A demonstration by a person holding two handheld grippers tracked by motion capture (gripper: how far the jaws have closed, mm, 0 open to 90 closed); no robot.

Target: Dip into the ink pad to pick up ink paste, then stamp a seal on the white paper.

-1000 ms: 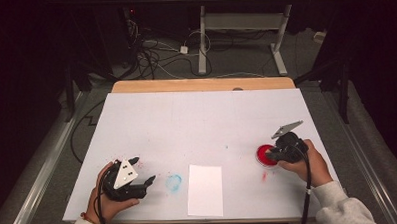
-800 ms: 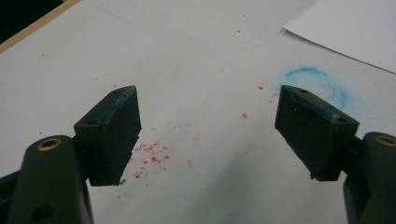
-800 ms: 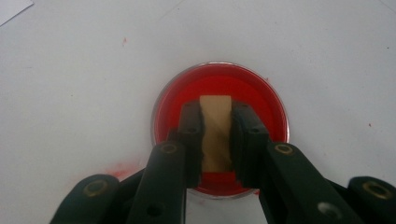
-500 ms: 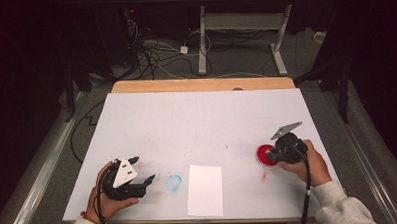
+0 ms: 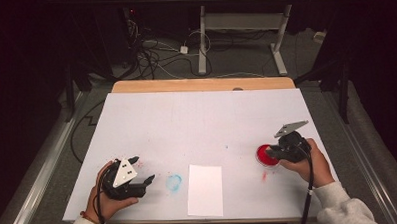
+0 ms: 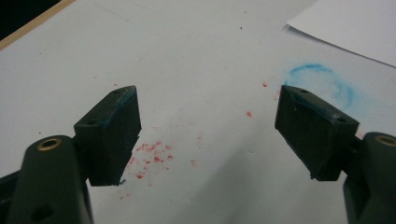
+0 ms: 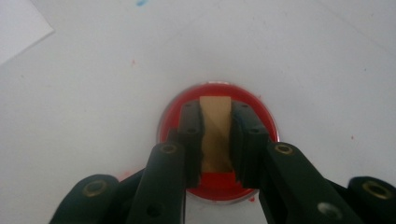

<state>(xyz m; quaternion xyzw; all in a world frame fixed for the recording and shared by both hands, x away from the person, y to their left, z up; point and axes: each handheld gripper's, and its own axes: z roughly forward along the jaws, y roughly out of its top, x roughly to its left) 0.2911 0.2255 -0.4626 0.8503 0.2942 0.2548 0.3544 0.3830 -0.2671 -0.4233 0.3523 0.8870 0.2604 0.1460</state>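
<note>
Right gripper (image 7: 215, 140) is staying clenched on a tan block (image 7: 215, 133) over the red dish (image 5: 266, 154) at 4 o'clock; left gripper (image 6: 208, 135) is idling released; nothing has shifted.

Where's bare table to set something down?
Whole far half, up to the wooden edge, is bare. Near edge is crowded: left tool, blue ring, paper, red dish under right tool.

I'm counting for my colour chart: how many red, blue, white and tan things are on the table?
Red: 1, the dish of red paint
Blue: 1, the ring stain
White: 1, the paper sheet
Tan: 1, the block in the right gripper
Total: 4
</note>
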